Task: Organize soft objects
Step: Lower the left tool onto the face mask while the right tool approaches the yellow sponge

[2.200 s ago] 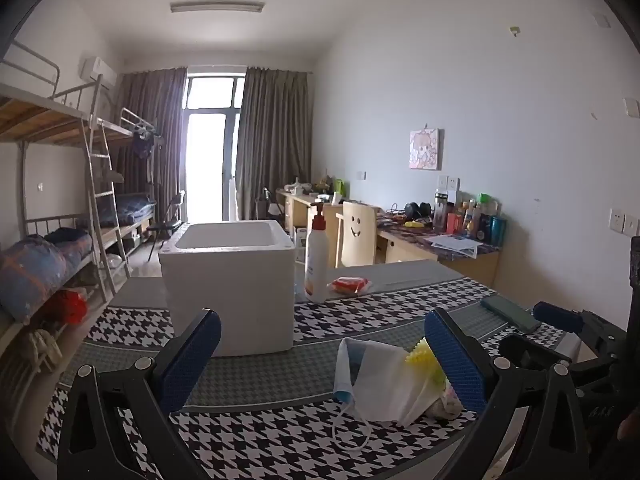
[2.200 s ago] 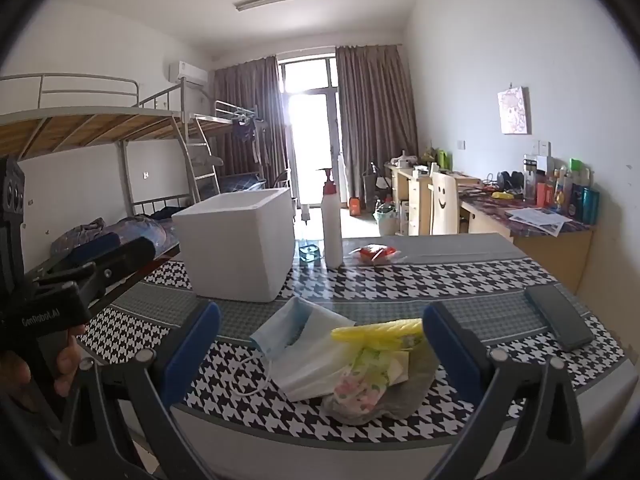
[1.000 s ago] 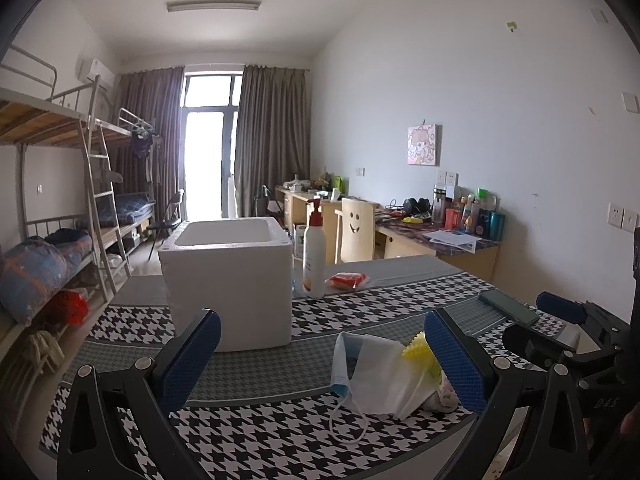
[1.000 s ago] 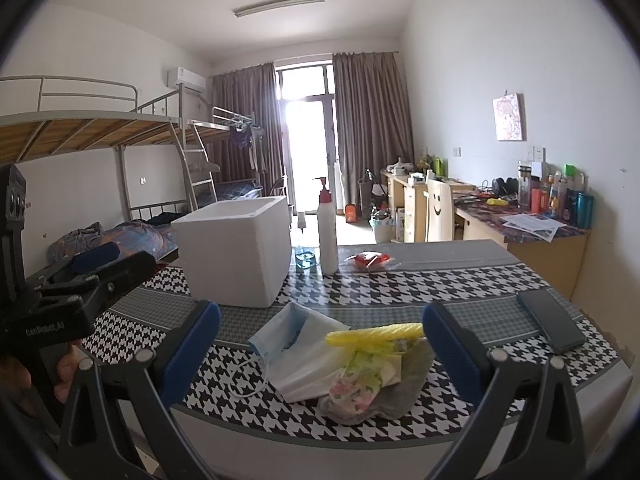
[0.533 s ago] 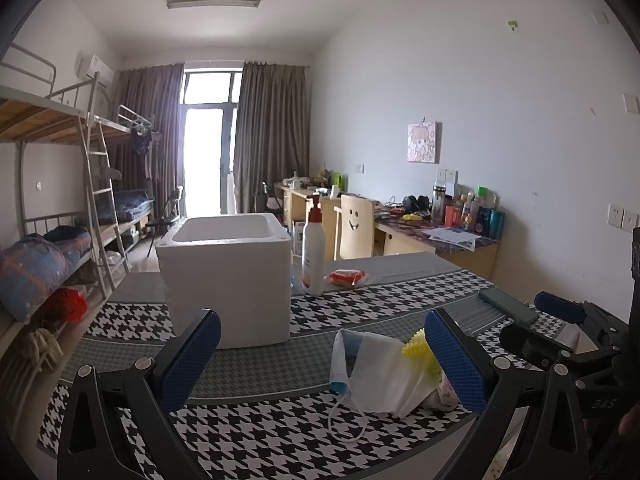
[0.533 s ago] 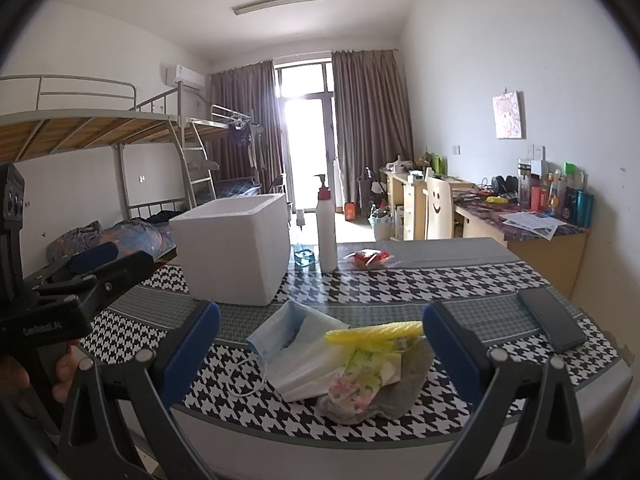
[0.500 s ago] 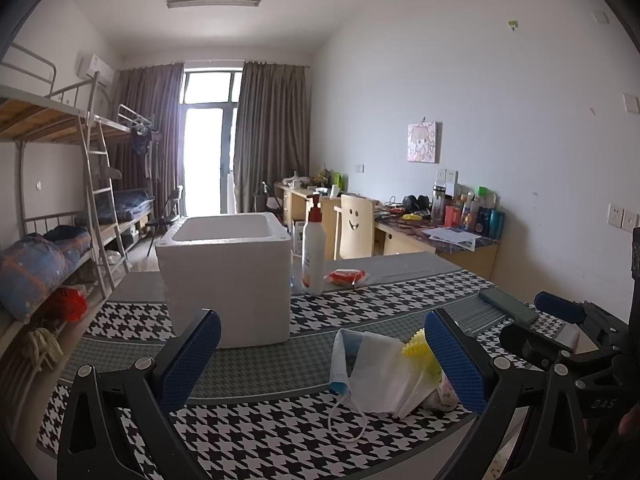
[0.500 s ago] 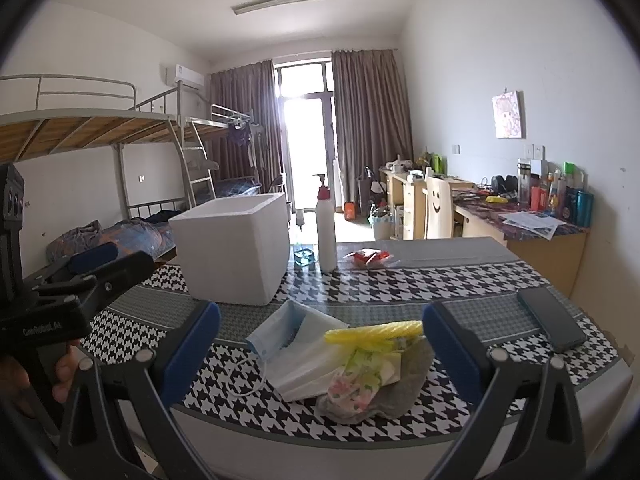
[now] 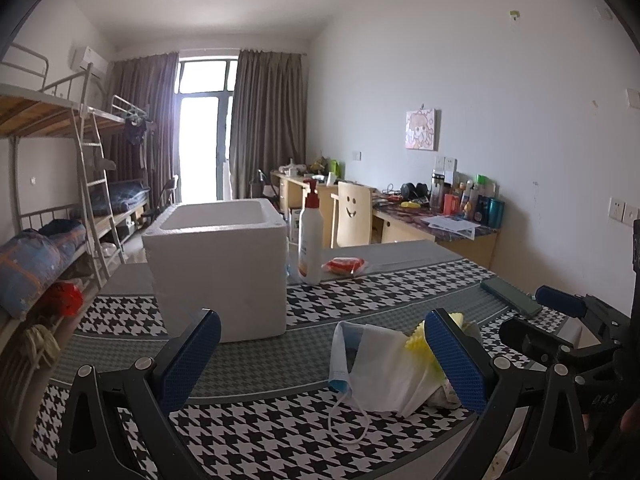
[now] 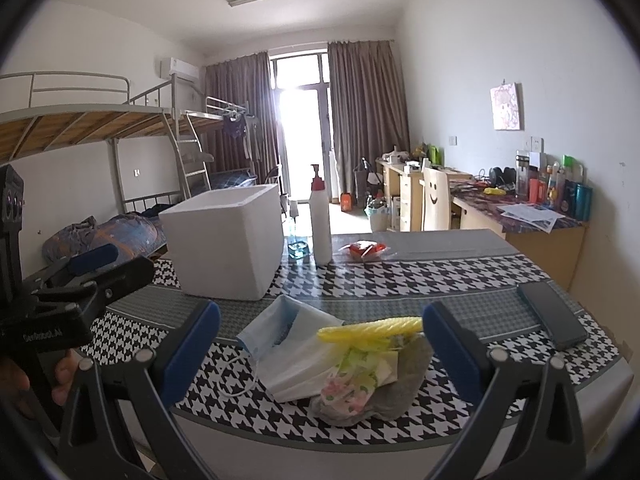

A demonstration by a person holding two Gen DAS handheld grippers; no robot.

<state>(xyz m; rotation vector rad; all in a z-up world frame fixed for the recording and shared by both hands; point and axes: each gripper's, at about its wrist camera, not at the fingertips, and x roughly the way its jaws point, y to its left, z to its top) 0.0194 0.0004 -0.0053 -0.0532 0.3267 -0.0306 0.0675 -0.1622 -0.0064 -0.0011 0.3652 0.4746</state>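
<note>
Your left gripper (image 9: 320,354) hangs above the near edge of the houndstooth table (image 9: 256,436), fingers wide apart and empty. Just inside your right finger (image 9: 454,360) lies the face mask (image 9: 384,364), a yellow sponge (image 9: 418,342) touching that pad. Beyond your left finger (image 9: 192,356) stands the white foam box (image 9: 220,272). Your right gripper (image 9: 556,320) sits outside the right finger.

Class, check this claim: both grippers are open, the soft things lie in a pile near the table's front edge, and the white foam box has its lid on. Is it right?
One part is wrong: the foam box has no lid; the left wrist view shows its open top. Both the left gripper and right gripper are open, and the pile lies near the table front edge.
</note>
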